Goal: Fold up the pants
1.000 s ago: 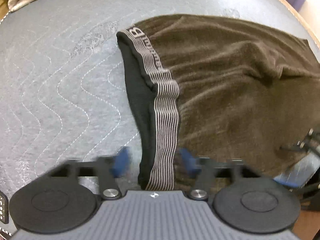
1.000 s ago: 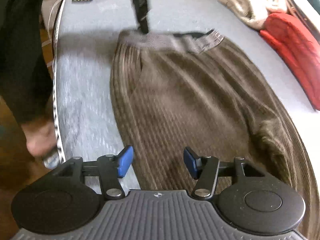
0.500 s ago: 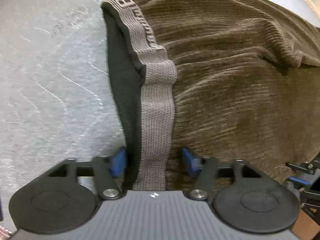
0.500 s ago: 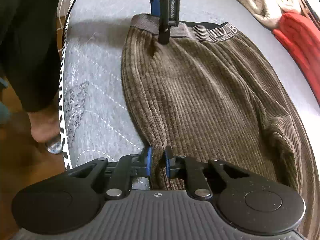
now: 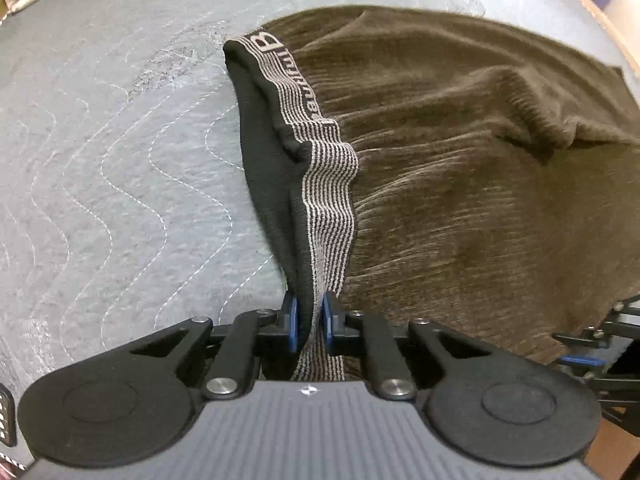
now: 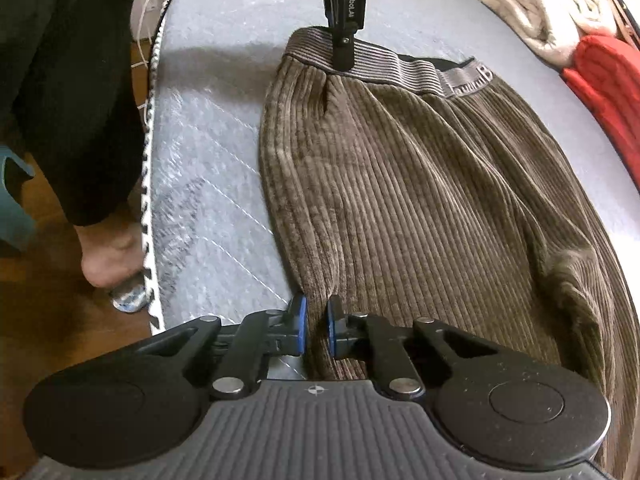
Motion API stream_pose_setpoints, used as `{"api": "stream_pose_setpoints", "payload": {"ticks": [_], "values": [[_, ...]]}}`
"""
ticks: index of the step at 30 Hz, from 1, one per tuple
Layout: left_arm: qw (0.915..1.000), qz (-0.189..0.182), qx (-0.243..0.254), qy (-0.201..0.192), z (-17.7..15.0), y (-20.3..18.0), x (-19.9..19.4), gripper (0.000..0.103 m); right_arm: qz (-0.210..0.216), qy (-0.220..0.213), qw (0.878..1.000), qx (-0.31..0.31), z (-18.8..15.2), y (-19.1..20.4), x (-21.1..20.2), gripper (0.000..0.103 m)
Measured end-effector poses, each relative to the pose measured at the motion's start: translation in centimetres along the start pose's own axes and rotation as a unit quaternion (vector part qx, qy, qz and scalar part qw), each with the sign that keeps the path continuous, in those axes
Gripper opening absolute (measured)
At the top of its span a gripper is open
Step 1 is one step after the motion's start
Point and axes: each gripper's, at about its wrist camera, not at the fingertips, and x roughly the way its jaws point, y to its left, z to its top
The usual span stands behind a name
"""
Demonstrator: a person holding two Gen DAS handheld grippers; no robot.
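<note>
The left gripper pinched the striped waistband of the brown corduroy pants; its jaws had just closed on the band. The right gripper squeezed a ridge of the pants' side edge, near the mattress rim. The pants lay flat on the grey quilted mattress. A red cloth and a cream blanket sat beyond them.

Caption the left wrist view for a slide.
Left tongs shut on the striped waistband of brown corduroy pants on a grey quilted mat.
</note>
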Motion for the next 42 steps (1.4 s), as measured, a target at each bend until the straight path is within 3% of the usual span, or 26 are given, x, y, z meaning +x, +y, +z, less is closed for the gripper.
{"api": "stream_pose_setpoints", "payload": {"ticks": [5,10,15,18,22,25,27,31,33,34,35,37,38,39,42], "values": [[0.9999,-0.007,-0.003,-0.009,-0.3,0.7,-1.1,0.012,0.022,-0.010,1.000,0.001,-0.6,-0.4,-0.2,0.010],[0.9999,0.014,-0.006,-0.006,0.7,-0.1,-0.9,0.018,-0.006,0.006,1.000,0.022,-0.8,-0.5,0.5,0.012],[0.9984,0.001,-0.004,-0.057,1.9,-1.2,-2.5,0.028,-0.032,-0.027,0.997,0.072,-0.6,-2.6,-3.1,0.024],[0.9973,-0.023,0.013,-0.068,2.5,-2.5,-2.9,0.031,-0.073,-0.076,0.986,0.126,-1.3,-5.3,-7.2,0.034],[0.9972,-0.015,0.046,-0.057,3.0,-4.2,-2.2,0.033,-0.127,-0.111,0.962,0.213,-2.9,-10.1,-12.1,0.039],[0.9973,-0.010,0.042,-0.059,3.2,-4.7,-1.9,0.033,-0.166,-0.144,0.934,0.281,-4.9,-13.6,-16.2,0.046],[0.9972,-0.011,0.034,-0.066,3.6,-4.8,-2.0,0.034,-0.190,-0.167,0.913,0.320,-6.6,-15.6,-18.6,0.058],[0.9962,-0.010,0.007,-0.086,4.6,-4.9,-2.3,0.040,-0.251,-0.189,0.858,0.406,-11.8,-18.7,-20.7,0.070],[0.9956,-0.004,0.001,-0.094,5.2,-5.0,-2.2,0.041,-0.247,-0.191,0.809,0.499,-16.1,-20.3,-20.0,0.070],[0.9951,-0.001,-0.001,-0.099,5.5,-5.2,-2.3,0.041,-0.236,-0.168,0.789,0.542,-17.6,-21.1,-19.3,0.069],[0.9946,0.005,-0.002,-0.104,5.7,-5.3,-2.3,0.041,-0.227,-0.153,0.760,0.590,-19.1,-22.1,-19.1,0.061],[0.9932,0.015,-0.002,-0.116,6.2,-5.5,-2.4,0.042,-0.209,-0.192,0.699,0.656,-21.9,-23.1,-19.8,0.057],[0.9921,0.017,-0.001,-0.124,6.4,-5.7,-2.4,0.042,-0.205,-0.200,0.683,0.672,-22.8,-23.5,-20.0,0.057],[0.9908,0.018,-0.003,-0.134,6.5,-5.8,-2.7,0.045,-0.210,-0.197,0.679,0.676,-23.3,-23.8,-20.1,0.057],[0.9853,0.016,-0.012,-0.170,6.7,-6.4,-3.2,0.070,-0.234,-0.179,0.676,0.676,-23.8,-24.1,-19.9,0.057]]}}
